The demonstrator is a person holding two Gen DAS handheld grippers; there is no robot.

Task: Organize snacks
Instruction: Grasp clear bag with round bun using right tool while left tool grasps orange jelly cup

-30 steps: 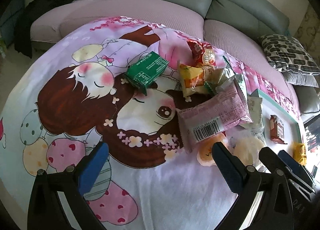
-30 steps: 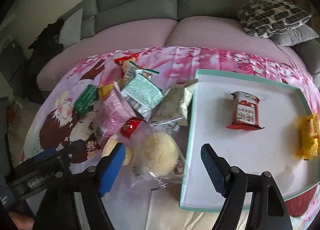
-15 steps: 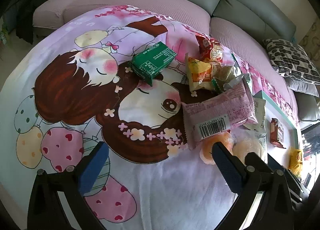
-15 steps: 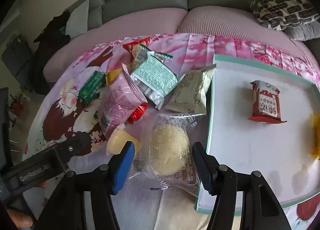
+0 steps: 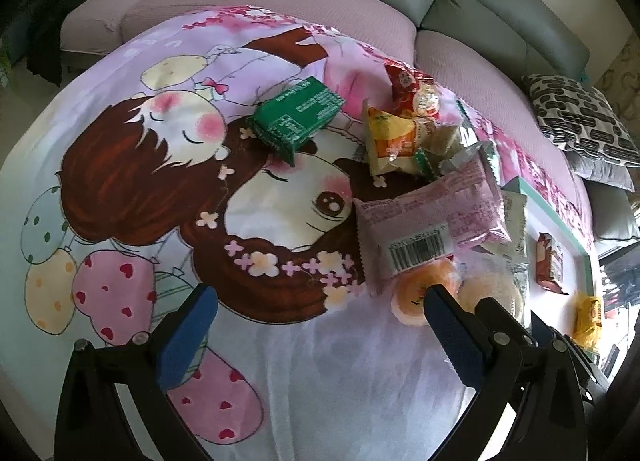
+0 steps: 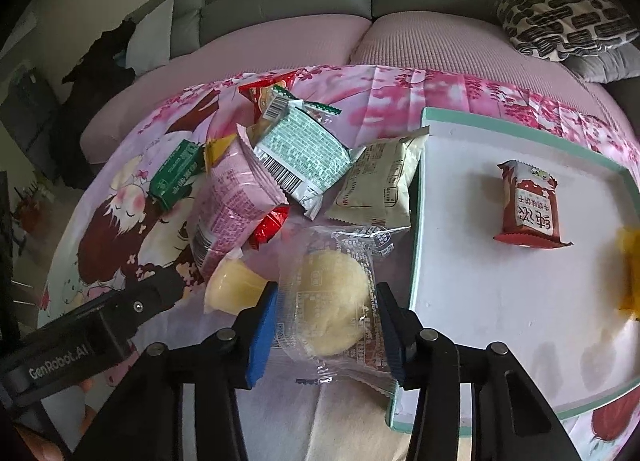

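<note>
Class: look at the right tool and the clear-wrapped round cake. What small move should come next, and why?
Probably finish closing. The right tool is closing with the clear-wrapped round cake between its pads, and the white tray lies just beside it, ready for the lift across.

The left tongs (image 5: 320, 325) have black plastic arms with blue pads and small round silver screws. The right tongs (image 6: 326, 331) look the same: black arms, ribbed blue pads, silver screws. In the right view, the left tongs' black body carries white letters that read "GenRobot.AI".
</note>
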